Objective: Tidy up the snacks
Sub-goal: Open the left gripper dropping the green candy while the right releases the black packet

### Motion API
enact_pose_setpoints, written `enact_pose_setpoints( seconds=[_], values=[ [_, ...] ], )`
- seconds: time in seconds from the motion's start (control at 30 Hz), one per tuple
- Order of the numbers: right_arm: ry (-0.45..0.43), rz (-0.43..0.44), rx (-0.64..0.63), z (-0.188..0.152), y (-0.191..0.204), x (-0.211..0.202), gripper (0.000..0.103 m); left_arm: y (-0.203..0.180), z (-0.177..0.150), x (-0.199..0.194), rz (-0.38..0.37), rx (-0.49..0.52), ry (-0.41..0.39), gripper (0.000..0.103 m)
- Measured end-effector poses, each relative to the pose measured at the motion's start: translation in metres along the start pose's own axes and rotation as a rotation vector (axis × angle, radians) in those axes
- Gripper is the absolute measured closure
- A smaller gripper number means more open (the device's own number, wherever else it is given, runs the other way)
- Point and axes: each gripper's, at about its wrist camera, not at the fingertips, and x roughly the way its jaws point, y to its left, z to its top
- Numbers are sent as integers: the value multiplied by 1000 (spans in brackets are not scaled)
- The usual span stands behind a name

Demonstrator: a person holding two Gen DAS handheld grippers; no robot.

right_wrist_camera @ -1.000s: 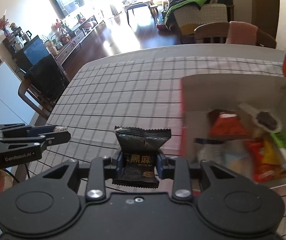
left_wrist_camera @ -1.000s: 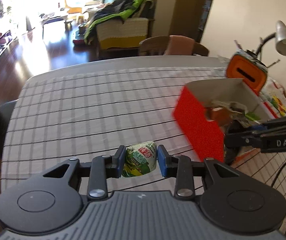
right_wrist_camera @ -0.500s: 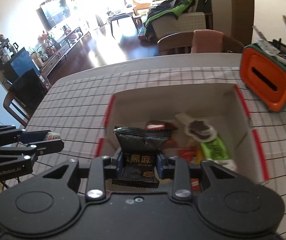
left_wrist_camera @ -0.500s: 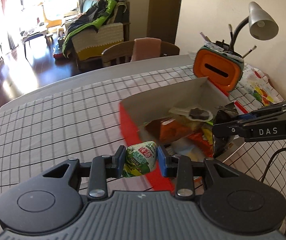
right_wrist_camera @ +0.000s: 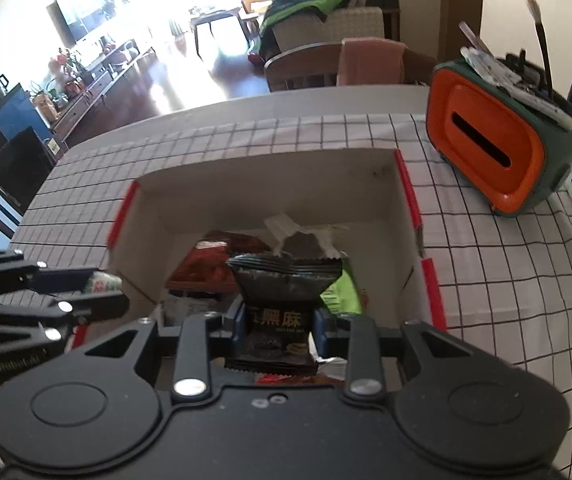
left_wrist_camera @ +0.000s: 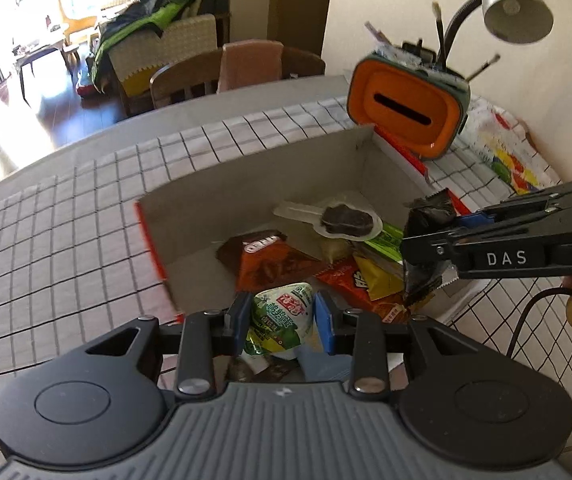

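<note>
While both tools hang over the open red-and-white box [left_wrist_camera: 253,184], the left gripper [left_wrist_camera: 283,318] pinches a green jelly cup [left_wrist_camera: 281,316] between its blue pads [left_wrist_camera: 239,318], level above the box's near edge. From three o'clock in the left view, the right gripper [right_wrist_camera: 277,326] reaches in sideways over the box, clamped on a black sesame packet [right_wrist_camera: 281,308] held upright. Below lie more snacks: an orange-brown wrapper [left_wrist_camera: 269,264] and a dark treat in clear plastic [left_wrist_camera: 342,222]. At one o'clock stands an orange organizer [left_wrist_camera: 406,108] on the checked tablecloth [left_wrist_camera: 65,232].
</note>
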Motion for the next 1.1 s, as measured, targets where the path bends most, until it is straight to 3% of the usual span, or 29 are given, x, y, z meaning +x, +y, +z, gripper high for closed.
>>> enact_pose_setpoints(
  seconds=[0.2,0.6,0.97,1.1],
  values=[
    [55,14,-63,2,7,20,72,-15,4,30,19,29,67,70],
    [90,-8,-69,8,11,60,71,-23,3,63,64,62,176,68],
    [106,9,-54,5,14,64,71,-15,-4,62,56,38,178,66],
    [97,17,-45,2,16,60,70,-10,-5,55,48,19,161,57]
  ],
)
